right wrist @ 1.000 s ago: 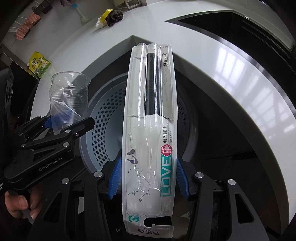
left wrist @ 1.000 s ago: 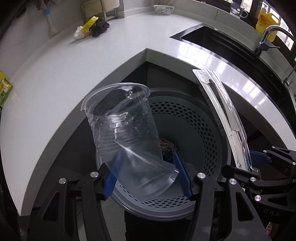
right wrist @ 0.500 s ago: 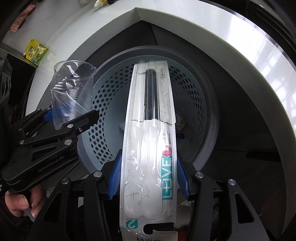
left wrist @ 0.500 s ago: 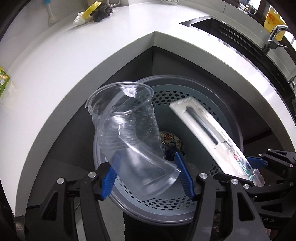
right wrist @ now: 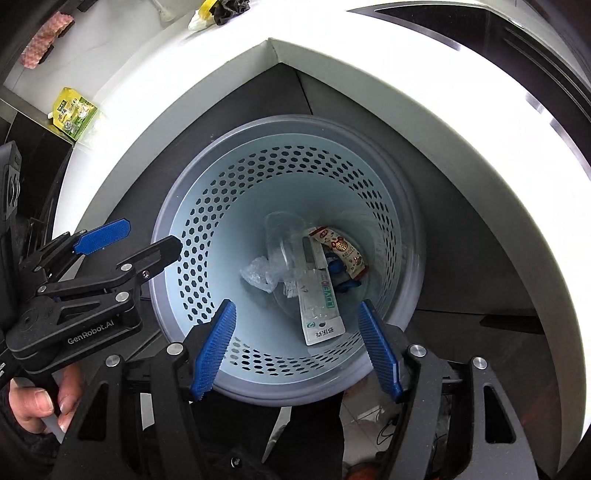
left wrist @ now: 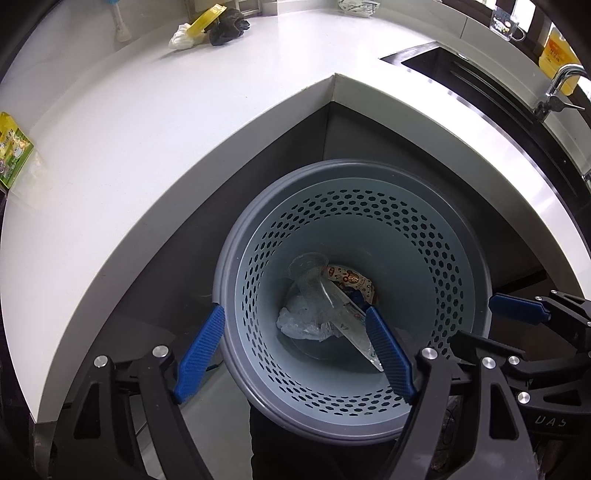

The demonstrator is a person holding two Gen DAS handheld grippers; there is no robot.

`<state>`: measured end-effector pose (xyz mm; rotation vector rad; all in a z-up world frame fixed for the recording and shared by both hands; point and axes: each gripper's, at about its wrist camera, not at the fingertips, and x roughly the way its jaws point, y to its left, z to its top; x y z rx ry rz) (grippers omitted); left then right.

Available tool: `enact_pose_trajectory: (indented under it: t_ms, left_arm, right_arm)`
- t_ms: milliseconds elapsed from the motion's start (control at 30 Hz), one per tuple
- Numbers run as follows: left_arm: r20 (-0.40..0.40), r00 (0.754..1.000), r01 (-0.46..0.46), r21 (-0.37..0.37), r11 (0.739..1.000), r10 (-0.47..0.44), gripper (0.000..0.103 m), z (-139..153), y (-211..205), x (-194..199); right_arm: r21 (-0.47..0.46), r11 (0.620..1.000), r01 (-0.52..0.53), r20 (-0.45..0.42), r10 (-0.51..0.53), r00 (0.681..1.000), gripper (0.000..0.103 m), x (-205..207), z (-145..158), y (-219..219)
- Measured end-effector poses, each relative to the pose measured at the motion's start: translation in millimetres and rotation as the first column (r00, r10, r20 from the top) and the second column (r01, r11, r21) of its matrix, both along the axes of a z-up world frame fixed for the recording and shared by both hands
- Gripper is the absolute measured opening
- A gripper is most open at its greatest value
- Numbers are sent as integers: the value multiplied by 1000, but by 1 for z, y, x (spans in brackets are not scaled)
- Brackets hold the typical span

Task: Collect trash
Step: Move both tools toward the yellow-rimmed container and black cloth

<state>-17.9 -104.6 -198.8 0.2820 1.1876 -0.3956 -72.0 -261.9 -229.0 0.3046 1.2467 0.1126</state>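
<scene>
A grey perforated bin [left wrist: 461,258] [right wrist: 177,236] stands on the floor below the counter corner. Inside lie the clear plastic cup [left wrist: 310,280] [right wrist: 282,240], the toothbrush blister pack [right wrist: 319,306] [left wrist: 352,325], a red-and-white snack wrapper [left wrist: 351,278] [right wrist: 338,251] and crumpled clear plastic [left wrist: 299,321] [right wrist: 256,275]. My left gripper [left wrist: 295,350] is open and empty above the bin's near rim. My right gripper [right wrist: 295,347] is open and empty above the bin too. The left gripper also shows in the right wrist view [right wrist: 125,240].
The white L-shaped counter [left wrist: 184,110] wraps around the bin. On it lie a green packet [left wrist: 13,147] [right wrist: 74,110], a yellow-and-white item beside a black cloth [left wrist: 210,26]. A sink [left wrist: 480,74] with a tap [left wrist: 557,85] is at right.
Both grippers have opened. The cup has dropped from the left one and the toothbrush pack from the right one; both now lie at the bottom of the bin.
</scene>
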Motion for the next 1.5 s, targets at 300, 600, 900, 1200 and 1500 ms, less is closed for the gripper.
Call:
enact_pose_trajectory:
  t_ms: [300,600,900,1200,1500]
  left_arm:
    - [31,1000,-6,-4,1000,6,78,24,3,4]
    - [97,995,-27,-10,1000,28,79,64,5,8]
    - [190,979,-70,-25,997,73,87,104,20,19]
    - [275,950,-138,-57,989,148,94,140,54,55]
    - [327,932,-134,-87,987,155,95,161,74,117]
  right_arm:
    - [-11,1000,11,47,-11,999,66,1,16,-7]
    - [-24,1000,19,135,-15,991,66,3,51,-14]
    - [-35,999,23,238,-14,971,66,12,93,-12]
    - [-37,998,44,309,-30,950,67,36,120,-2]
    - [-44,992,120,379,-94,920,68,85,145,11]
